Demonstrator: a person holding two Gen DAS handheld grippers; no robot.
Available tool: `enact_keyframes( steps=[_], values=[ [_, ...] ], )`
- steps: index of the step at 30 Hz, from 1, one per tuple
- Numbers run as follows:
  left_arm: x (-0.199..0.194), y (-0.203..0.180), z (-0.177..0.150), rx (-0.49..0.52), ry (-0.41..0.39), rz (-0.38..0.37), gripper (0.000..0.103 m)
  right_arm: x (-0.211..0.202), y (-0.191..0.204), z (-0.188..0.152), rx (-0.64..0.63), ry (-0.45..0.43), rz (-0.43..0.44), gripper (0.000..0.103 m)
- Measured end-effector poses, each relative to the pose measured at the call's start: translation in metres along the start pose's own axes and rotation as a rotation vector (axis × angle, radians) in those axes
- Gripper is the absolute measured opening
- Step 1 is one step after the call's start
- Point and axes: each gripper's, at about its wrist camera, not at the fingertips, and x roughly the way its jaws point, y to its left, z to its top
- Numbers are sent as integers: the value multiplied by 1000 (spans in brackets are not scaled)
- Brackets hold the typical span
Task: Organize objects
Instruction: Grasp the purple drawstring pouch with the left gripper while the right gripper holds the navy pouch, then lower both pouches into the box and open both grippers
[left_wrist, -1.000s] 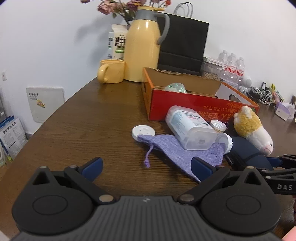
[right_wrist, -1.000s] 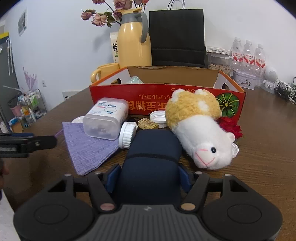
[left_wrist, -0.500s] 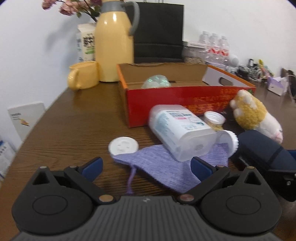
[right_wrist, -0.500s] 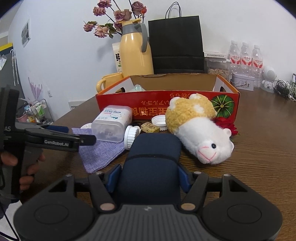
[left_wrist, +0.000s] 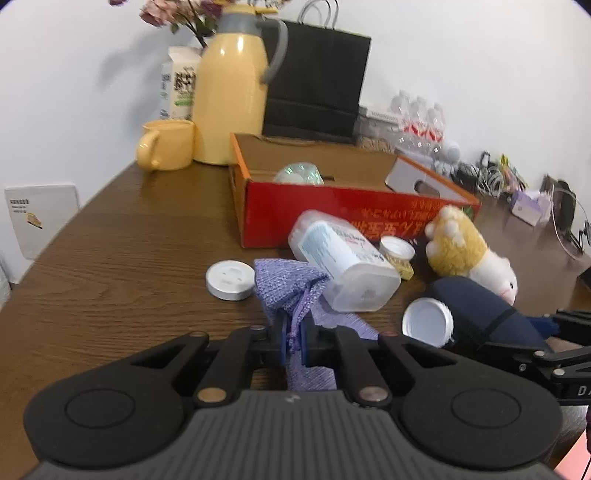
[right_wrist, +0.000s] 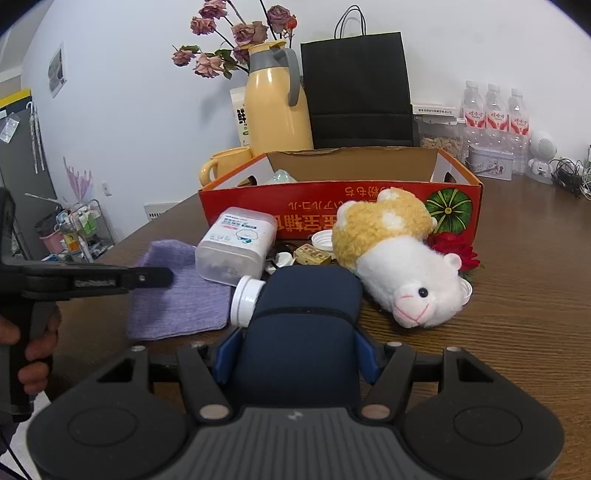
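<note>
My left gripper (left_wrist: 292, 338) is shut on the purple drawstring pouch (left_wrist: 286, 286), which bunches up between the pads; the pouch also shows in the right wrist view (right_wrist: 177, 291). My right gripper (right_wrist: 295, 354) is shut on a dark navy case (right_wrist: 301, 332), also in the left wrist view (left_wrist: 480, 310). A clear plastic jar (left_wrist: 343, 260) lies on its side on the pouch, its white lid (left_wrist: 427, 322) beside the case. A yellow and white plush toy (right_wrist: 395, 254) lies in front of the red cardboard box (right_wrist: 340, 210).
A white round lid (left_wrist: 231, 279) lies left of the pouch. A yellow thermos (left_wrist: 231, 92), yellow mug (left_wrist: 166, 149), black paper bag (left_wrist: 317, 77) and water bottles (right_wrist: 495, 114) stand behind the box. Small caps, a little box and a red flower (right_wrist: 454, 251) lie by the plush.
My left gripper has closed on the purple pouch and pulled it up into a bunch. The right gripper has lifted slightly, still holding the navy case.
</note>
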Motion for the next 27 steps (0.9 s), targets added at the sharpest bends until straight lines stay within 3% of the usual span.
enact_keyframes(
  steps=[7,15,27],
  values=[
    [-32,3,12,-8,-92,44,7,-12,3,2,-4,-40,1,62],
    [-52,-5,34,4,-188,36,7,-28,7,18,-30,-118,-8,62],
    [-33,-37,80,40,-279,-33,7,-10,0,69,-61,-209,-19,62]
  ],
)
